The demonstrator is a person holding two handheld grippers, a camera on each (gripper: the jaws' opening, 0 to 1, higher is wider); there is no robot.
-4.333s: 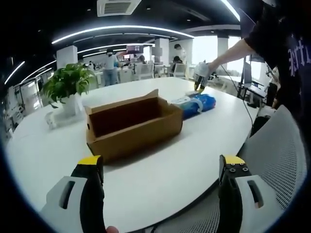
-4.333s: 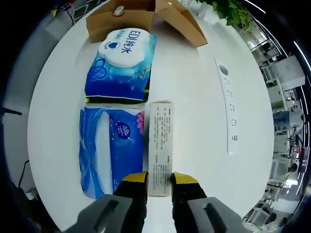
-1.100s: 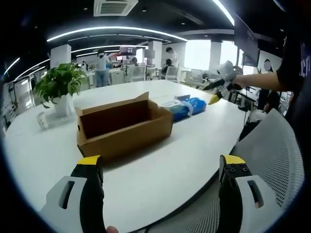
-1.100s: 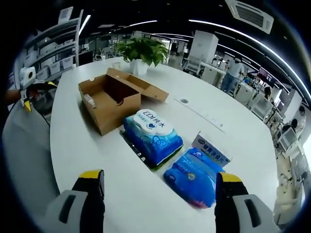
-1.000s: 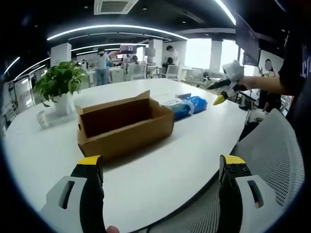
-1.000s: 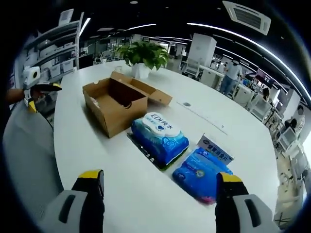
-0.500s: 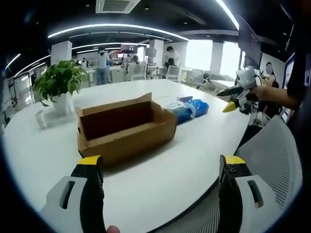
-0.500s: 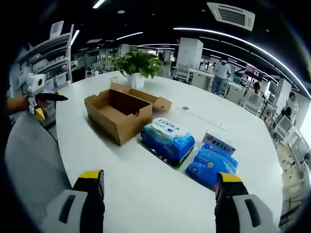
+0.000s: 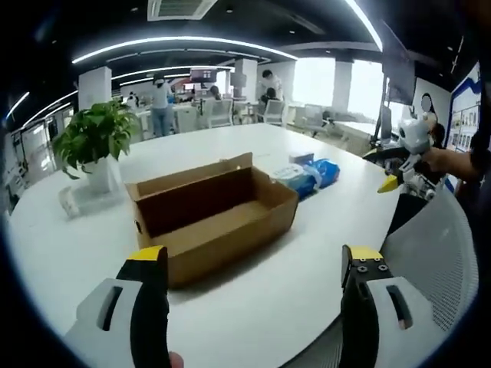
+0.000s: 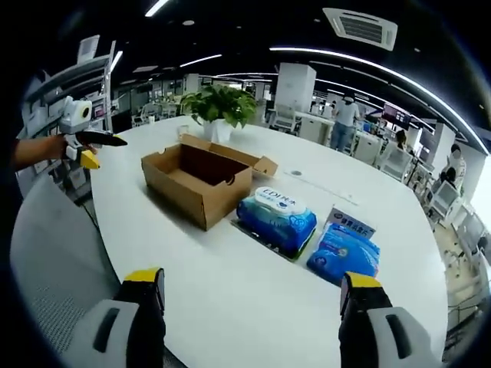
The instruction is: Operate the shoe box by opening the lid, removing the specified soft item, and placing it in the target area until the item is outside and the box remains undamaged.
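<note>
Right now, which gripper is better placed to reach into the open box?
Probably the left gripper: open and looking straight into the box. The right gripper is also open, but faces the packs with the box farther off.

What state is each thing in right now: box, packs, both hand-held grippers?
Shoe box: lid open, upright on the table, looks empty inside.
Wet wipes pack: out of the box, lying flat beside it.
Blue tissue pack: out on the table, beside the wipes.
Slim white carton: on the table, behind the tissue pack.
Left hand-held gripper: open, holding nothing.
Right hand-held gripper: open, holding nothing.
Potted plant: upright, behind the box.
</note>
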